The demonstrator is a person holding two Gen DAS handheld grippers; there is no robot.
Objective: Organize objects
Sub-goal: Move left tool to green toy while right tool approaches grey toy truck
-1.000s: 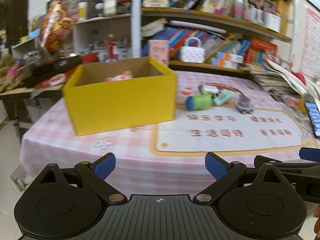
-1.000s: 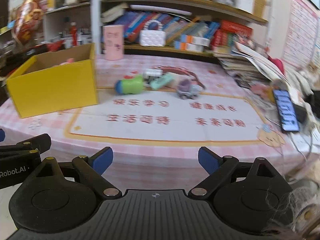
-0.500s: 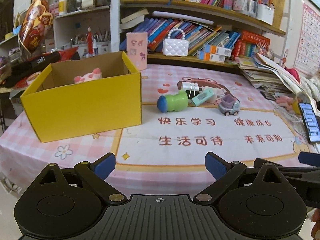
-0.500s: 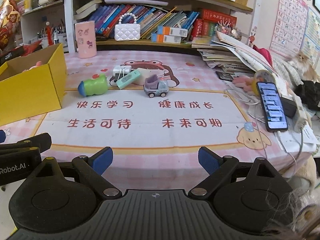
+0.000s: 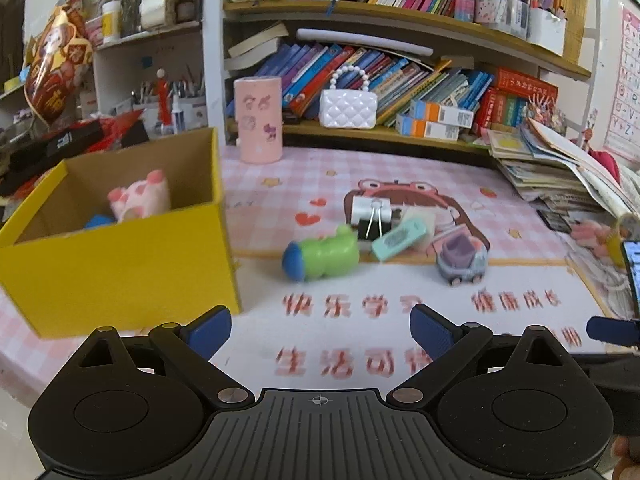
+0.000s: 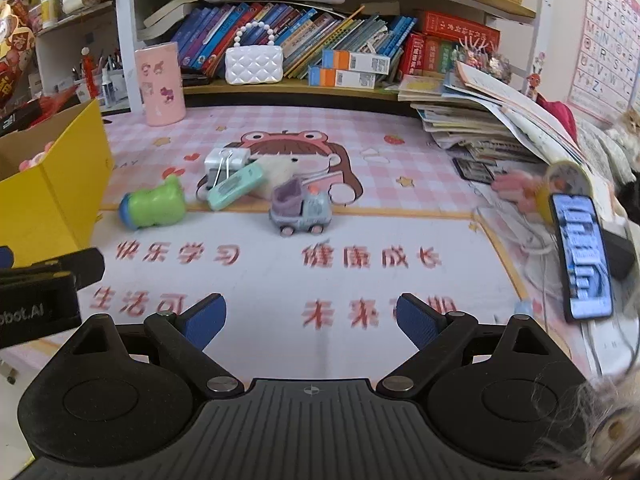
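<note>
A yellow cardboard box (image 5: 120, 264) stands on the left of the table, with a pink plush toy (image 5: 140, 200) inside; its corner shows in the right wrist view (image 6: 52, 192). A green toy with a blue cap (image 5: 320, 254) (image 6: 154, 208), a binder clip (image 5: 372, 212) (image 6: 224, 164), a mint case (image 5: 398, 238) (image 6: 236, 186) and a purple toy truck (image 5: 462, 260) (image 6: 300, 210) lie mid-table. My left gripper (image 5: 320, 330) and right gripper (image 6: 312, 318) are both open and empty, short of the toys.
A pink cylinder (image 5: 258, 120) stands at the back by the bookshelf (image 5: 400, 12). A stack of papers and books (image 6: 480, 120) and a lit phone (image 6: 582, 256) lie on the right. A printed mat (image 6: 320, 264) covers the table.
Both grippers have moved forward toward the table, so the box and toys look larger and closer. Both stay open.
</note>
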